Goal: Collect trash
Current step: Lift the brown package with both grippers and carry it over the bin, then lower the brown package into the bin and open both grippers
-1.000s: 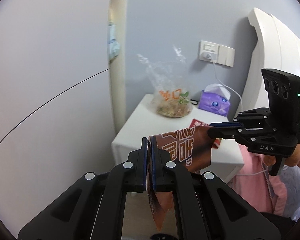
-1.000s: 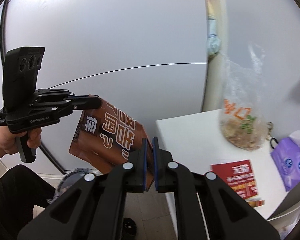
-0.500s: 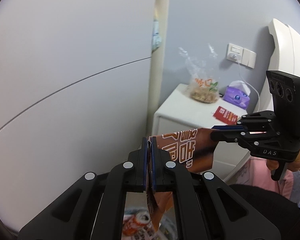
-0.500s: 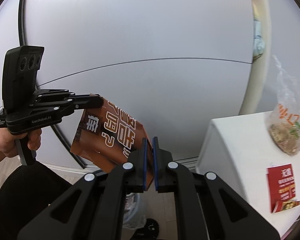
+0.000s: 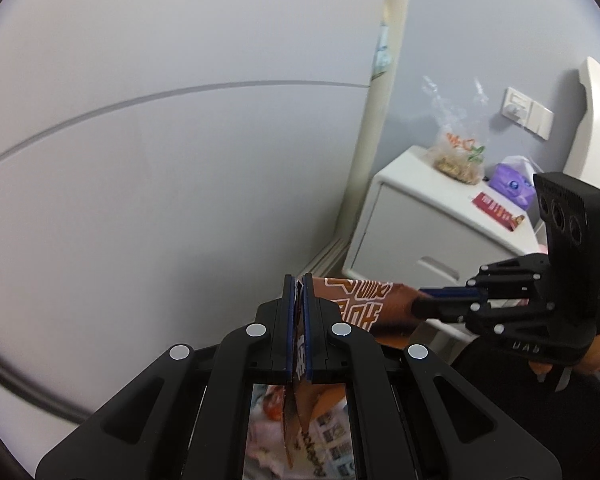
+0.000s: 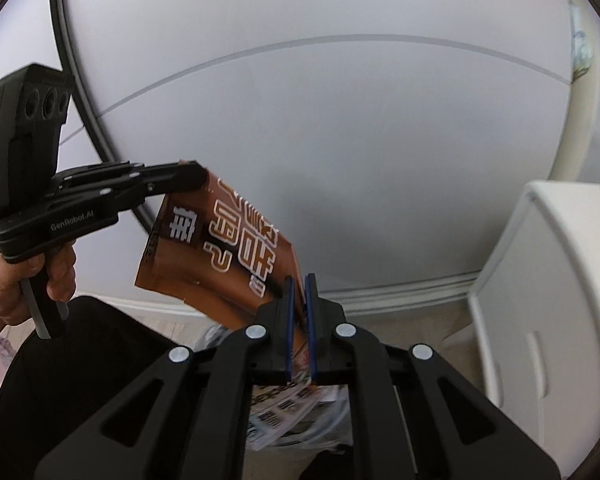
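Nightstand [image 5: 440, 208] receded (wrapper [image 6: 228, 248] clamped).

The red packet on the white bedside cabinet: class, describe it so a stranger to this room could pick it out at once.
Find the white bedside cabinet against the blue-grey wall, right of the cream pipe. On its top, nearest the front right edge, lies the red packet, flat, in front of the purple tissue pack. It is the only flat red item there; the clear plastic bag stands upright behind it.

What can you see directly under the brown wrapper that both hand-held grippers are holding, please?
Under the brown wrapper, a bin shows printed paper scraps through the right hand-held gripper. The gripper body hides the rest of the bin.
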`<state>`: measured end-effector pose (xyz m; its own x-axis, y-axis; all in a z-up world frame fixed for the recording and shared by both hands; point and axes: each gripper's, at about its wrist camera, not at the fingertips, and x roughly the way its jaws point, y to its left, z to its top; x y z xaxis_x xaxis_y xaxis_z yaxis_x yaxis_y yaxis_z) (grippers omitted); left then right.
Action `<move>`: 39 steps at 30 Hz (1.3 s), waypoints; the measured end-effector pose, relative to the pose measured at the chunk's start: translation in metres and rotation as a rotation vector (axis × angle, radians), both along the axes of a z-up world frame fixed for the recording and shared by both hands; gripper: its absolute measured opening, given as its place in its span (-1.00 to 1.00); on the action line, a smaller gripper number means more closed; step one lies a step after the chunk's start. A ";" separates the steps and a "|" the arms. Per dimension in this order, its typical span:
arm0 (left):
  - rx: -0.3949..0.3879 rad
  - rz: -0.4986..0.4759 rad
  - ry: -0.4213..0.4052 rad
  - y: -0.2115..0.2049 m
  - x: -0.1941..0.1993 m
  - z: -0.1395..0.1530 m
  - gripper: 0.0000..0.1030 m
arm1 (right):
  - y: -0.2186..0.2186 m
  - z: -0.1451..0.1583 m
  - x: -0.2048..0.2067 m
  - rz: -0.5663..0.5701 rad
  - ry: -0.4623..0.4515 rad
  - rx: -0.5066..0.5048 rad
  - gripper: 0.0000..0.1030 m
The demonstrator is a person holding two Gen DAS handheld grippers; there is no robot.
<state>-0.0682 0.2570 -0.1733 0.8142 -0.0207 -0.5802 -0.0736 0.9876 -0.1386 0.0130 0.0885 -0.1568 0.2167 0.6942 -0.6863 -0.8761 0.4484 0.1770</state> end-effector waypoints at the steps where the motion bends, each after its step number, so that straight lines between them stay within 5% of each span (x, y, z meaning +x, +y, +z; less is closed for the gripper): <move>1: 0.001 0.008 0.009 0.002 -0.003 -0.005 -0.95 | 0.004 -0.004 0.000 0.005 0.009 -0.006 -0.85; 21: -0.088 0.106 0.213 0.017 -0.011 -0.129 -0.95 | 0.050 -0.104 -0.015 0.026 0.150 -0.219 -0.85; 39: -0.085 0.086 0.409 0.019 0.012 -0.201 -0.95 | 0.080 -0.187 -0.023 -0.012 0.221 -0.438 -0.85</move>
<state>-0.0565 0.2758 -0.3746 0.5185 -0.0247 -0.8547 -0.2210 0.9617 -0.1619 -0.0104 0.1688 -0.3442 0.0390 0.3279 -0.9439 -0.8330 0.5324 0.1506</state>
